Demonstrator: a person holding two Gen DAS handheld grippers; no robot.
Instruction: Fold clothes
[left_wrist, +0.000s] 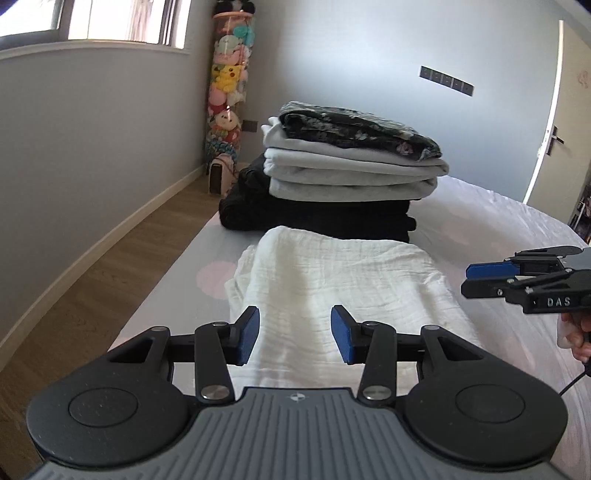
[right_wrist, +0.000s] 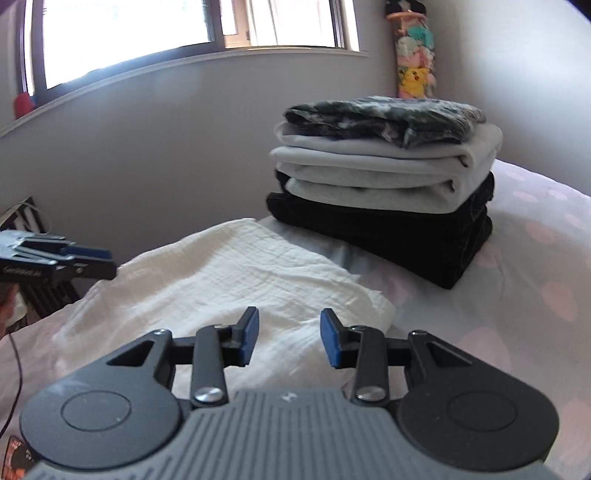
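A white crinkled cloth (left_wrist: 332, 280) (right_wrist: 229, 273) lies folded on the bed (left_wrist: 498, 221) (right_wrist: 535, 258). My left gripper (left_wrist: 295, 325) hovers over its near part, open, with nothing between the blue pads. My right gripper (right_wrist: 289, 326) is also open and empty, held above the cloth's near right corner. Each gripper shows in the other's view: the right gripper (left_wrist: 467, 280) at the cloth's right side, the left gripper (right_wrist: 112, 264) at its left side. Behind the cloth stands a stack of folded clothes (left_wrist: 351, 173) (right_wrist: 384, 177): black at the bottom, light grey in the middle, a dark patterned piece on top.
The bed's left edge drops to a wooden floor (left_wrist: 92, 277) along a grey wall under a window (right_wrist: 129, 33). A tall clear tube of plush toys (left_wrist: 227, 92) stands in the corner, a small box (left_wrist: 221, 173) at its foot. A door (left_wrist: 554, 110) is at the far right.
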